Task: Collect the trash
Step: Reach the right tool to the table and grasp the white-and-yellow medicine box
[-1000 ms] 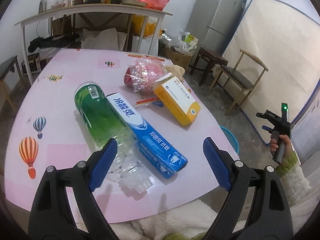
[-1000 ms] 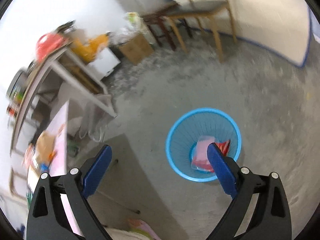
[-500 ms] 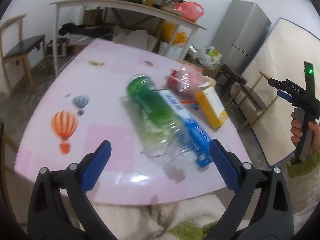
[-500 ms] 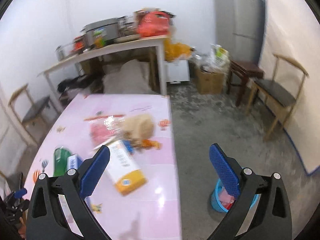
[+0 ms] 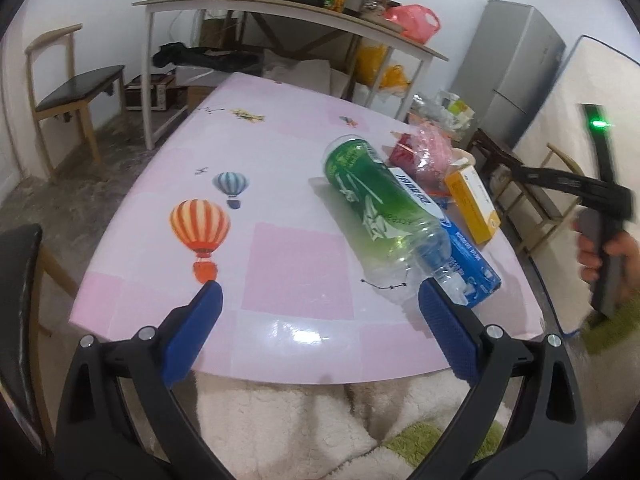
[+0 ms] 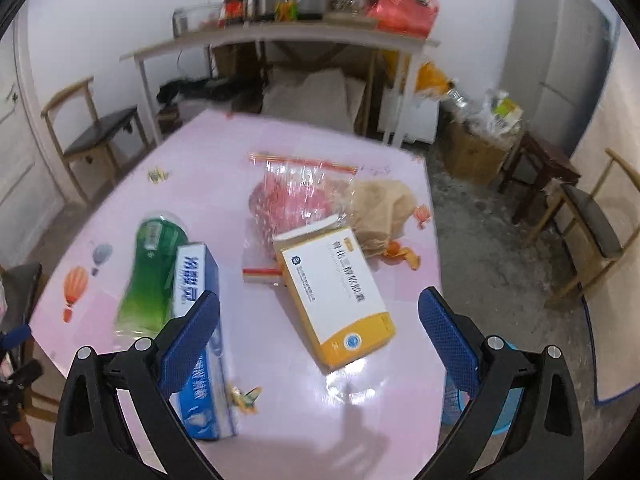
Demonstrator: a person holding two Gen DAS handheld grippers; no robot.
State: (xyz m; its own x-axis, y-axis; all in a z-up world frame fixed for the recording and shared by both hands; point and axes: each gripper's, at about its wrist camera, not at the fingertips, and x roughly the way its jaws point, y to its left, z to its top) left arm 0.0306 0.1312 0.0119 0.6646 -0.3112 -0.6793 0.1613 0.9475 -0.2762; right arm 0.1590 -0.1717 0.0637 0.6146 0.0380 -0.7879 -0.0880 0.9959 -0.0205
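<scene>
On the pink table (image 5: 280, 160) lie a green plastic bottle (image 5: 372, 204) (image 6: 152, 276), a blue toothpaste box (image 5: 460, 252) (image 6: 200, 320), a yellow and white carton (image 5: 472, 204) (image 6: 336, 292), a clear bag with pink contents (image 5: 428, 156) (image 6: 288, 196) and crumpled brown paper (image 6: 380, 208). My left gripper (image 5: 320, 304) is open over the table's near edge, with the bottle's neck just ahead of its right finger. My right gripper (image 6: 320, 312) is open above the table, nothing between its fingers; the carton lies beyond them. The blue trash basket (image 6: 476, 408) stands on the floor at the table's right.
A long shelf table (image 5: 280, 12) with jars and a red bag stands behind. Wooden chairs (image 5: 68, 92) (image 6: 592, 224) sit left and right, a grey fridge (image 5: 516, 64) at the back right. A fleecy garment (image 5: 320, 420) fills the left view's bottom. A hand (image 5: 604, 252) holds the other gripper at right.
My right gripper swung up from over the blue basket on the floor to above the table. My left gripper drew back and leftwards from the bottle, its jaws a little wider.
</scene>
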